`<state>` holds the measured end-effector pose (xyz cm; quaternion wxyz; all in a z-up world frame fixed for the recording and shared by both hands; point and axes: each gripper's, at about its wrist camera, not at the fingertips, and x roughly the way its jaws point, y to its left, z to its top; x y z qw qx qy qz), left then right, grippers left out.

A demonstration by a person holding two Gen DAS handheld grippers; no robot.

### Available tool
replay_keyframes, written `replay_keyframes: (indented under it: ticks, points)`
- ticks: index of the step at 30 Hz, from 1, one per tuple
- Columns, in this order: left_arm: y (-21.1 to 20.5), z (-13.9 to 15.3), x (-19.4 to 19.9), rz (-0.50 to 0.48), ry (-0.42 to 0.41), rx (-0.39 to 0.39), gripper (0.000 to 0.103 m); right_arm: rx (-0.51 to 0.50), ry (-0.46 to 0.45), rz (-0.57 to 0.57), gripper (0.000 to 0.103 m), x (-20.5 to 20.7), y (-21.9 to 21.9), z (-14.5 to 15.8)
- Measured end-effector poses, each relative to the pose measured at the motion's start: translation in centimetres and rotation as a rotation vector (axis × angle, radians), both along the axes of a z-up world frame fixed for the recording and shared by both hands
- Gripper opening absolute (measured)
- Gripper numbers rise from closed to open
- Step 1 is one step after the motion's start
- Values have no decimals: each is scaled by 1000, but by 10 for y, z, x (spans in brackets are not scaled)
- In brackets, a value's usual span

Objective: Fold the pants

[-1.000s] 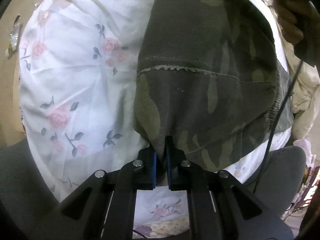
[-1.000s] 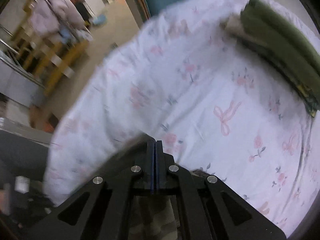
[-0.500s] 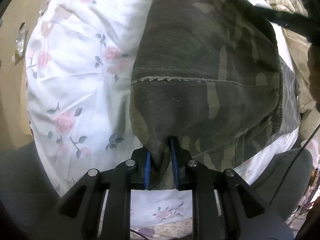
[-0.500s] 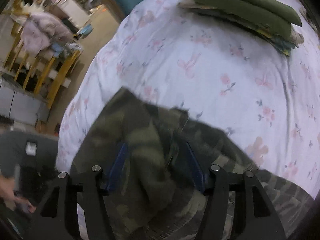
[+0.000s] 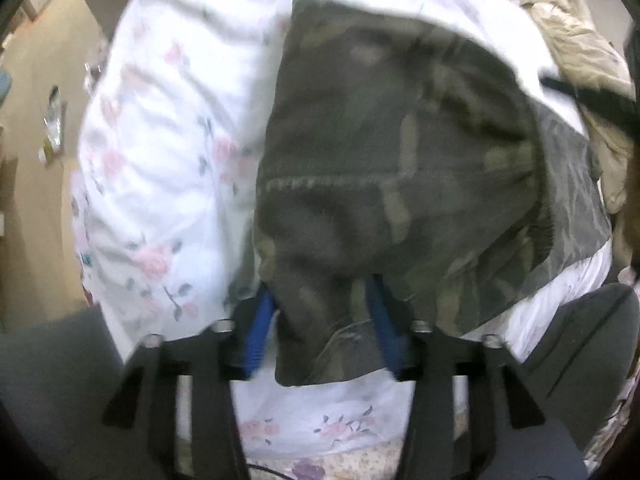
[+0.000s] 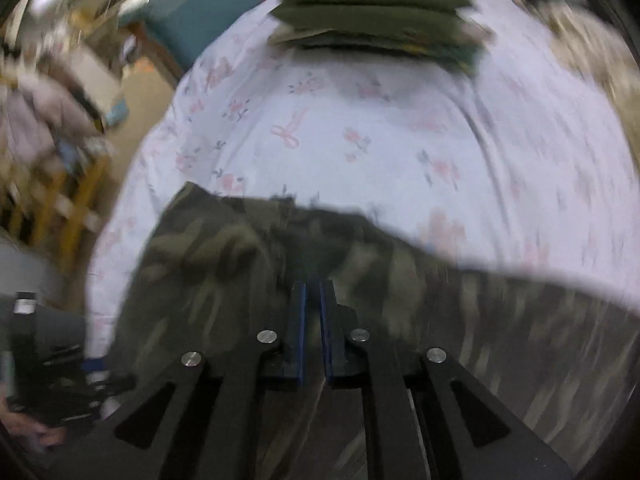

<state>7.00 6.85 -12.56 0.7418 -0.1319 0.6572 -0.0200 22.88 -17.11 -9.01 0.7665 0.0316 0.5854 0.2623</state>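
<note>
While the camouflage pants lay folded over on the near part of the bed, close to its front edge, I judged that I was partway through the fold, with one layer doubled over another and a stitched seam running across the top layer. My left gripper had its jaws spread wide, and a loose corner of the fabric hung between the blue pads without being pinched, so I read that side as let go. My right gripper had its jaws drawn almost together with only a thin slit between them; the pants sat right under and ahead of the tips, but the blur kept me from telling whether any cloth was caught in that slit. Farther up the floral sheet, near the far edge of the bed, sat a stack of folded green garments, well apart from my work. As I saw it, the next move called for taking a fresh hold on the free edge and carrying it across to halve the bundle again, keeping the layers square.
</note>
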Motion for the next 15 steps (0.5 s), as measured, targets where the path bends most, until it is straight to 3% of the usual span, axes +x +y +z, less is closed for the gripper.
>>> replay_keyframes:
  ticks: [4, 6, 9, 12, 15]
  points:
    - [-5, 18, 5, 25, -92, 32, 64, 90, -20, -27, 22, -51, -9, 1]
    - [-11, 22, 6, 23, -130, 63, 65, 98, -20, -2, 21, -66, 3, -3]
    - [-21, 24, 11, -14, -142, 91, 66, 43, -51, 2, 19, -72, 25, -21]
    - [-31, 25, 14, -39, -138, 96, 67, -77, -87, -107, 14, -56, 31, -56]
    - [-37, 20, 11, -66, -141, 121, 69, -90, -82, -123, 13, -52, 30, -76]
